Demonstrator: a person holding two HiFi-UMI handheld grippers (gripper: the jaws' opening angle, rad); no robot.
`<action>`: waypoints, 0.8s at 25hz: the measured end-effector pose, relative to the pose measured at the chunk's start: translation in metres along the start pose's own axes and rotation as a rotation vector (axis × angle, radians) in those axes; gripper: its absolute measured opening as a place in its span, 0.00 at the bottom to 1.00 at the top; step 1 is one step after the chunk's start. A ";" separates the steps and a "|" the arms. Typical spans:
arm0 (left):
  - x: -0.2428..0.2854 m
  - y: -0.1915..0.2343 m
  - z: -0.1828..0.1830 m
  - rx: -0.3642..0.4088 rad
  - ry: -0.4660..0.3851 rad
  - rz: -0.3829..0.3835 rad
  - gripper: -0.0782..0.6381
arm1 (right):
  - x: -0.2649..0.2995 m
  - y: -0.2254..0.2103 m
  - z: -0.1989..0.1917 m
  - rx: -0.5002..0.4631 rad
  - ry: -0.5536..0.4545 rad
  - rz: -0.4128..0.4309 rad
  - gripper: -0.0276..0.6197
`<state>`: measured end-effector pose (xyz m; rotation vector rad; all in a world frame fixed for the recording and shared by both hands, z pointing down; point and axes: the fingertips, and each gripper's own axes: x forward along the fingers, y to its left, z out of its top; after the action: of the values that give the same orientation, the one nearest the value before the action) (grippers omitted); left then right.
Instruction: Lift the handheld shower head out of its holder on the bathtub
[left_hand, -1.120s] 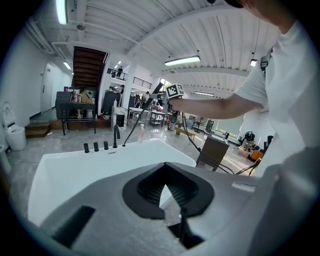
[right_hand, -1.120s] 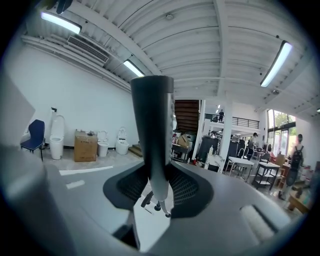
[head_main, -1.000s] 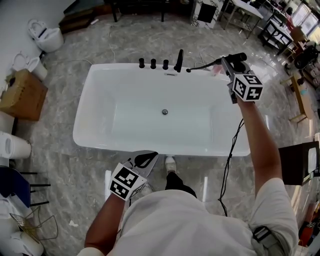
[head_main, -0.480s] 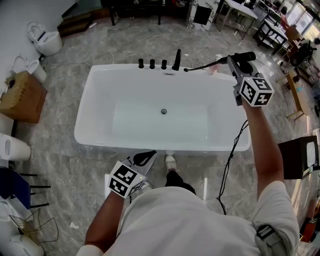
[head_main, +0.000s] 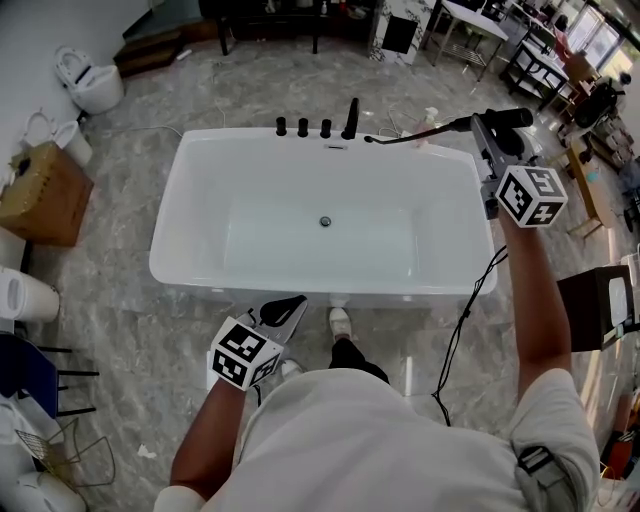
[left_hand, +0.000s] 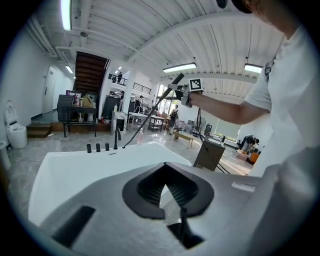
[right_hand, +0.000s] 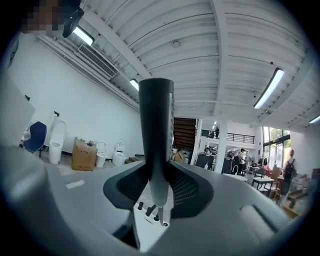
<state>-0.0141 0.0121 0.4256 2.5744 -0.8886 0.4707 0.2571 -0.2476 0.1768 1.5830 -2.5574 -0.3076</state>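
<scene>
The white bathtub (head_main: 170, 262) lies across the head view, with a black faucet (head_main: 351, 118) and knobs (head_main: 303, 127) on its far rim. My right gripper (head_main: 492, 128) is shut on the black handheld shower head (head_main: 506, 118), held in the air past the tub's far right corner. Its hose (head_main: 415, 131) stretches back to the rim beside the faucet. In the right gripper view the handle (right_hand: 156, 125) stands upright between the jaws. My left gripper (head_main: 289, 307) hangs shut and holds nothing, just in front of the tub's near edge. The left gripper view shows the lifted shower head (left_hand: 177, 79) and the tub (left_hand: 75, 170).
Toilets (head_main: 90, 75) and a cardboard box (head_main: 45, 190) stand at the left. A black cable (head_main: 460, 330) hangs from my right arm. A dark cabinet (head_main: 595, 305) is at the right, with tables and chairs behind the tub. My foot (head_main: 341, 325) is at the tub's front.
My right gripper has carried the shower head to the right and upward, drawing the hose longer from the tub rim. The left gripper has drifted slightly left and toward me.
</scene>
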 end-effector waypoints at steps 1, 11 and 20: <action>-0.002 -0.002 0.000 -0.004 -0.005 -0.005 0.12 | -0.006 0.003 0.005 -0.004 -0.006 -0.001 0.27; -0.019 -0.016 -0.006 0.031 -0.012 -0.020 0.12 | -0.058 0.033 0.036 -0.024 -0.042 0.002 0.27; -0.033 -0.022 -0.013 0.029 -0.026 -0.026 0.12 | -0.092 0.065 0.050 -0.039 -0.051 0.012 0.27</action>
<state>-0.0272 0.0514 0.4180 2.6204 -0.8617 0.4473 0.2313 -0.1317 0.1438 1.5659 -2.5805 -0.3996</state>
